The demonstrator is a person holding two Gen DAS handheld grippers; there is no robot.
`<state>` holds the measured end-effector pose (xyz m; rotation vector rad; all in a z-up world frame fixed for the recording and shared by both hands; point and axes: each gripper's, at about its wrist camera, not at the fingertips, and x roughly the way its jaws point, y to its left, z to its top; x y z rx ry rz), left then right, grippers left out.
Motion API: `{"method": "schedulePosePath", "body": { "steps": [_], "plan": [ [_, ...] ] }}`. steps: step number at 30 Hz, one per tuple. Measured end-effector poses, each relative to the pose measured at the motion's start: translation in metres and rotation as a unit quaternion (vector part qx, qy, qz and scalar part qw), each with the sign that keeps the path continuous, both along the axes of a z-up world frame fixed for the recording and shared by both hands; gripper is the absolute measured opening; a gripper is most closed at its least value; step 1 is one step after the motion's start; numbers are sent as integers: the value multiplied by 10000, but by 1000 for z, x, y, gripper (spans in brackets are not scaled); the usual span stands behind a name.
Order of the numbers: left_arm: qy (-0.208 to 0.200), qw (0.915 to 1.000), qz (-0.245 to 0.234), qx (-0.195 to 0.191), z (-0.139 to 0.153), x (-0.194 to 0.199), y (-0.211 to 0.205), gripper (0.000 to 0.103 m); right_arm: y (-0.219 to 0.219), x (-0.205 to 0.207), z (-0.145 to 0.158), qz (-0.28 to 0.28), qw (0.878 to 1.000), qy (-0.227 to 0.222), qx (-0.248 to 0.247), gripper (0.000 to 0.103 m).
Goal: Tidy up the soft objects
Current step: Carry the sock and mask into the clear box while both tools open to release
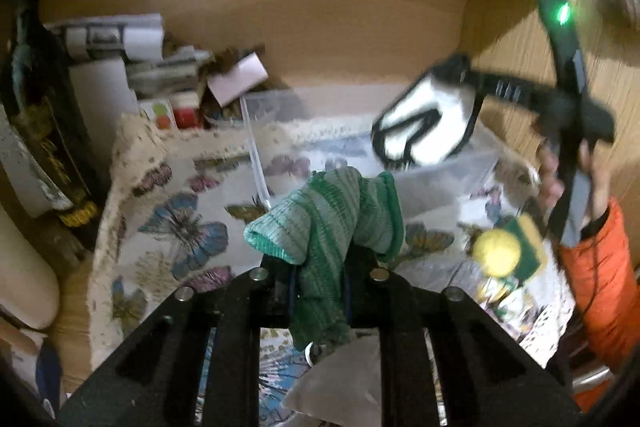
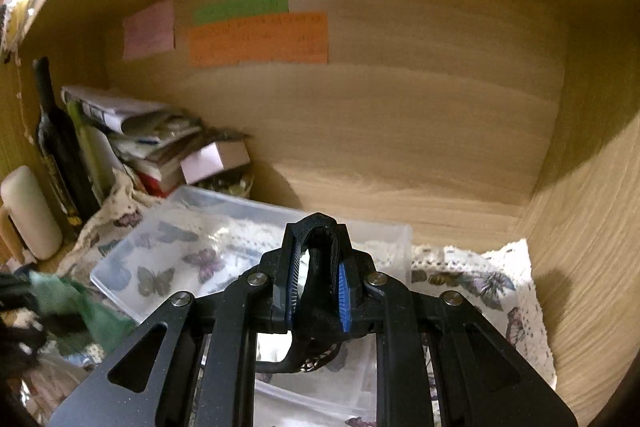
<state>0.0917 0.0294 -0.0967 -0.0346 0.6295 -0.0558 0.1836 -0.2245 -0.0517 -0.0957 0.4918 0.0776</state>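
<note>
My left gripper is shut on a green striped knit sock, which drapes over its fingers above the butterfly-print cloth. My right gripper is shut on a black-and-white sock; in the left wrist view that sock hangs from the right gripper above a clear plastic bin. The bin also shows in the right wrist view, just ahead of the right gripper. The green sock appears blurred at lower left in that view.
A yellow-green sponge and a yellow ball lie on the cloth at right. Books, papers and a box pile up at the back left beside a dark bottle. Wooden shelf walls close in behind and right.
</note>
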Motion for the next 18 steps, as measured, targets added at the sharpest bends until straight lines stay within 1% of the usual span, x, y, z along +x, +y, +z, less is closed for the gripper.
{"method": "schedulePosePath", "body": {
  "steps": [5, 7, 9, 12, 14, 17, 18],
  "plan": [
    [-232, 9997, 90, -80, 22, 12, 9, 16, 6, 6, -13, 78, 9993, 343, -140, 15],
    [-263, 9996, 83, -82, 27, 19, 9, 16, 7, 6, -17, 93, 9988, 432, -211, 18],
    [-243, 9996, 88, -67, 29, 31, 10, 16, 7, 7, -20, 119, 9983, 532, -228, 18],
    [-101, 9999, 75, -89, 26, 48, 10, 17, 5, 8, -26, 146, 9971, 701, -250, 19],
    [116, 9998, 58, -117, 21, 65, 11, 17, 4, 8, -30, 177, 9963, 798, -275, 20],
    [342, 9994, 30, -29, 15, 84, 7, 16, 6, 7, -34, 209, 9953, 881, -345, 24],
    [380, 9993, 34, 13, 14, 87, 5, 17, 7, 6, -34, 217, 9950, 900, -363, 28]
  ]
}}
